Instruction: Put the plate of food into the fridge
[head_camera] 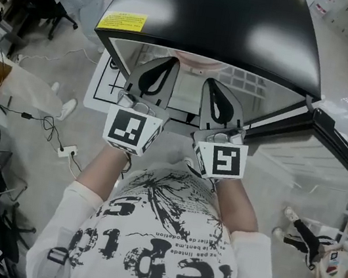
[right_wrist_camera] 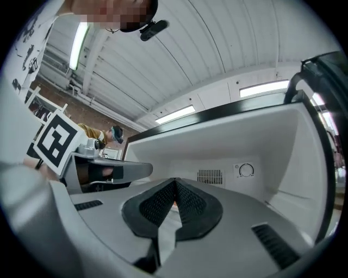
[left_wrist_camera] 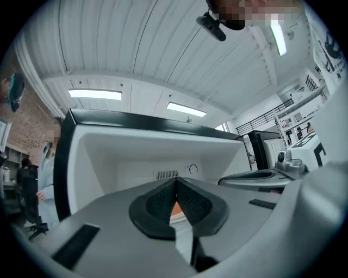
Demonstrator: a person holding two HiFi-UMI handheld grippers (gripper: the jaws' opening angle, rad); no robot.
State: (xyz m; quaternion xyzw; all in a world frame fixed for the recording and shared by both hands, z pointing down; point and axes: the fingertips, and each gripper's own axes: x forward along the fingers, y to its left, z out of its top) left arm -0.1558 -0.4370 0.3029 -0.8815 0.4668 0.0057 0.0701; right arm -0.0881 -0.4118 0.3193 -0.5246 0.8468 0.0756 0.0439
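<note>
The fridge [head_camera: 216, 16] is seen open. Inside it, just beyond the tool tips, a sliver of the plate of food [left_wrist_camera: 178, 217] is glimpsed, white under orange. The left tool [left_wrist_camera: 175, 182] and right tool [right_wrist_camera: 175, 182] are held clenched and empty, side by side before the fridge opening.

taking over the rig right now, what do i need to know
Grippers: left gripper shut and empty, right gripper shut and empty, both side by side facing the open fridge.
Things: plate of food shows as an orange and white glimpse past the jaws, apparently inside the fridge.
Done: plate seems placed.
Left: confirm that, then shut the fridge door.
</note>
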